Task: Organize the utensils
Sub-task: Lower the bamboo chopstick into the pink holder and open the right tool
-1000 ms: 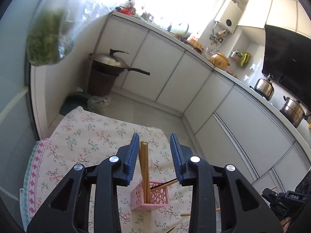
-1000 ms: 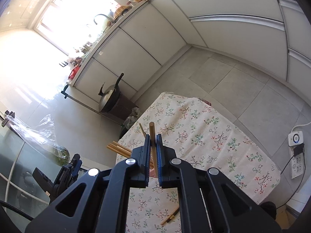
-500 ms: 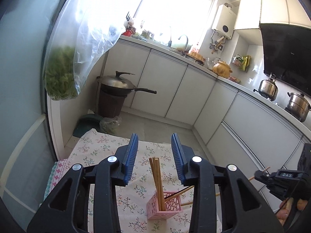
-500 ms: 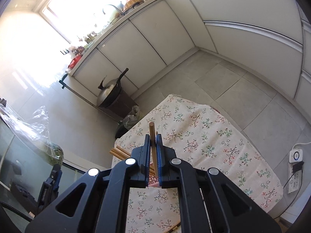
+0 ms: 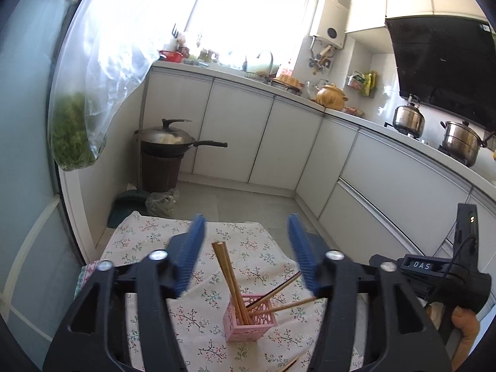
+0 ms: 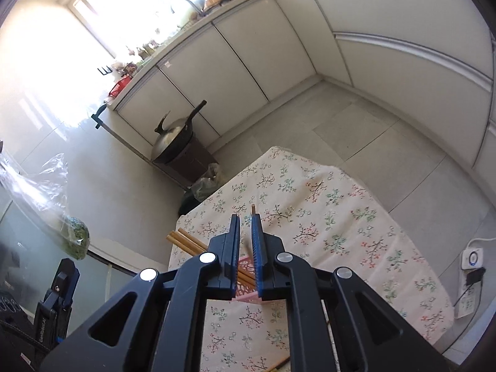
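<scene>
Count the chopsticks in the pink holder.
4 in the holder: an upright pair standing together at its left side, a dark chopstick leaning right, and a tan chopstick leaning right below it. Shorter ones could be hidden inside.

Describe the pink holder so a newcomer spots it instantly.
Find the low table under the floral tablecloth in the middle of the kitchen floor. Near its front edge stands the pink holder, a small square basket with lattice-cut walls. It is the only pink thing there, with wooden chopsticks sticking up out of it.
</scene>
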`<state>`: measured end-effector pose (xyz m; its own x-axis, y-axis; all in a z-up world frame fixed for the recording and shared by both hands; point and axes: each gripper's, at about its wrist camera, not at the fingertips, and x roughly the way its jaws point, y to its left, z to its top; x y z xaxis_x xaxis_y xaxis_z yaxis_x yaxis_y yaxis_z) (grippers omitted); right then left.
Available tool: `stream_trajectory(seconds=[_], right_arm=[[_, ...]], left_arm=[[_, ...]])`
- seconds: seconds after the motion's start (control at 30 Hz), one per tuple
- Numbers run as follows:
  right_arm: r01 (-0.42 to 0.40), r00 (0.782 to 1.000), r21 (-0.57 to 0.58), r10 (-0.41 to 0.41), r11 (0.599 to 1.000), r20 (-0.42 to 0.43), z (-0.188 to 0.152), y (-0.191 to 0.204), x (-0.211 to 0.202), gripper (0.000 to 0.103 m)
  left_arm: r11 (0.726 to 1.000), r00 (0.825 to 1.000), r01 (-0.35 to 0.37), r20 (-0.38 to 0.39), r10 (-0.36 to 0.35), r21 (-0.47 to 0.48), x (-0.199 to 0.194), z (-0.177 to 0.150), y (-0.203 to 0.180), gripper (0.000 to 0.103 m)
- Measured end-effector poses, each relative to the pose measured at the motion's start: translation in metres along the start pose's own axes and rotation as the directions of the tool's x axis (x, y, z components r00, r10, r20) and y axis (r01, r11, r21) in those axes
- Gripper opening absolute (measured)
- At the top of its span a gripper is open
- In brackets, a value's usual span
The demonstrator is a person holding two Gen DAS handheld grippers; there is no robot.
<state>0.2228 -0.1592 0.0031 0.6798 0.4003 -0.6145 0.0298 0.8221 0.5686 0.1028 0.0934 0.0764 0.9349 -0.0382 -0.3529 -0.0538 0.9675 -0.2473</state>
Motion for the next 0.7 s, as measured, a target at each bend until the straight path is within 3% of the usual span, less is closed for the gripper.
stream_trajectory(seconds=[0.17,0.27,0.3,0.33,0.4,0.57,0.7], right_arm=[[0.030,1.000,-0.046,-0.030,0.998,0.003,-0.001,0.009,-0.006,0.012],[-0.007,1.000,-0.030,0.007,1.000,0.005,-0.007,0.008,-0.015,0.013],[0.002,1.000,-0.040,-0.001,0.999,0.017,-0.011,0.009,-0.019,0.021],[0.013,0.999,-0.051,-0.011,0.999,0.035,-0.014,0.011,-0.023,0.037],[0.047,0.996,-0.098,-0.038,0.994,0.084,-0.023,0.017,-0.033,0.045],[0.086,0.989,-0.159,-0.064,0.984,0.137,-0.036,0.028,-0.044,0.047],[0.106,0.983,-0.176,-0.077,0.979,0.165,-0.045,0.028,-0.052,0.058]], left_arm=[[1.000,0.999,-0.005,0.048,0.005,0.006,-0.018,-0.004,-0.009,0.068],[1.000,0.999,-0.020,0.041,0.019,0.009,-0.020,-0.005,-0.005,0.072],[0.999,0.999,-0.039,0.038,0.038,0.014,-0.019,-0.005,-0.003,0.073],[0.998,0.998,-0.055,0.036,0.054,0.018,-0.018,-0.005,-0.003,0.074],[0.997,0.997,-0.070,0.032,0.069,0.027,-0.018,-0.006,-0.003,0.076],[0.995,0.996,-0.085,0.040,0.082,0.060,-0.022,-0.010,-0.011,0.089],[0.991,0.994,-0.102,0.059,0.097,0.087,-0.028,-0.015,-0.019,0.095]])
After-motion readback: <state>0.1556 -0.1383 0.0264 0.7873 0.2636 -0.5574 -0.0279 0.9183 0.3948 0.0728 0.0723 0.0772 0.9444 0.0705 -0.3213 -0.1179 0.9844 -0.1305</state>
